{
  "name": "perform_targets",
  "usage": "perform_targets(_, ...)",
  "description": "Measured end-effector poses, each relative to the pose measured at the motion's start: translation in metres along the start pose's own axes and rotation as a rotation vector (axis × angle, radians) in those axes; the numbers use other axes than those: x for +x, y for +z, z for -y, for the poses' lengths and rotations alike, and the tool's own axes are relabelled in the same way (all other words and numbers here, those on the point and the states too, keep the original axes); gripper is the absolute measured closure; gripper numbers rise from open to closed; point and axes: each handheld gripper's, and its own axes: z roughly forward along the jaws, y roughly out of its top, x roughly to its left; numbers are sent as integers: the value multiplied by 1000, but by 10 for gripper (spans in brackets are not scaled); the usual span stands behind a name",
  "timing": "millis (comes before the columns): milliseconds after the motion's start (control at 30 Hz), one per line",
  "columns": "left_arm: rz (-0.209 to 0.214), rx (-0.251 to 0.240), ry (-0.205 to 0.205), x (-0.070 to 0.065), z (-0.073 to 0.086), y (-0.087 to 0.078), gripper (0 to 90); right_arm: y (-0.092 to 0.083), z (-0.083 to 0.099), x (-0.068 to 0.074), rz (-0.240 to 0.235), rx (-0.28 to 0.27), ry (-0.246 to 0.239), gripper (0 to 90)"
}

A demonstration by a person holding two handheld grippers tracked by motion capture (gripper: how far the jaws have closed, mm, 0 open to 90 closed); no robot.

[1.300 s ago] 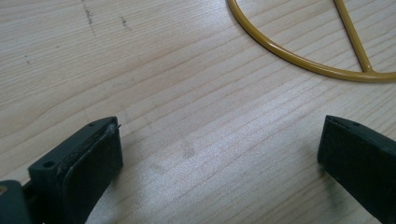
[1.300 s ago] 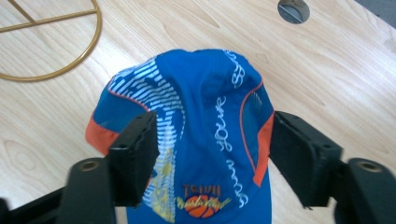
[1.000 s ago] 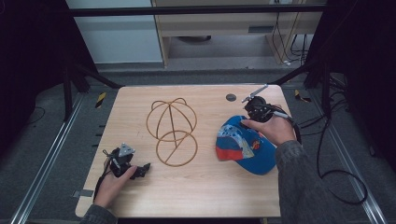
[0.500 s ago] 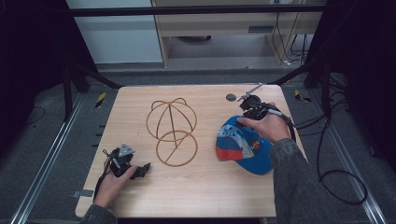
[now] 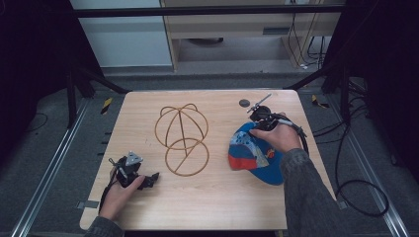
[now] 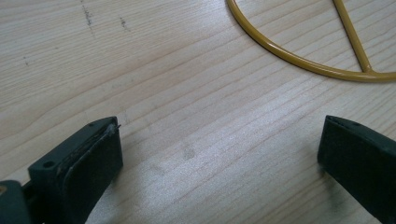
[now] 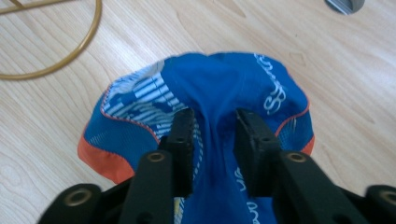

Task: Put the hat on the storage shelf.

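Note:
A blue cap (image 5: 252,154) with orange trim and striped panels lies on the right half of the wooden table (image 5: 217,202). My right gripper (image 5: 256,131) sits at its far edge under a person's hand. In the right gripper view its jaws (image 7: 212,122) have just been closing, and the pads now pinch a raised fold of the cap's (image 7: 224,84) blue fabric. My left gripper (image 5: 148,179) rests at the front left of the table. It stands open (image 6: 219,144) with only bare wood between its pads.
A gold wire hat frame (image 5: 182,139) lies at the table's middle; part of its ring (image 6: 308,65) shows ahead of the left jaws. A small dark disc (image 5: 244,103) sits near the far edge. Cables trail off the right side.
The right hand has sunk slightly toward the cap's far edge. The left hand has stayed where it was.

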Motion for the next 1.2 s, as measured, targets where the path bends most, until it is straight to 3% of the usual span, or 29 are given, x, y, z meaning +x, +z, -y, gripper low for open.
perform_targets(267,0,0,0,0,0,0,0,3,7,-2,-17,-1,-5,894)
perform_targets(1000,1,0,-3,0,0,0,0,-42,15,-2,-69,-154,12,900)
perform_targets(1200,0,0,-3,0,0,0,0,-64,10,1,-71,-235,15,900)
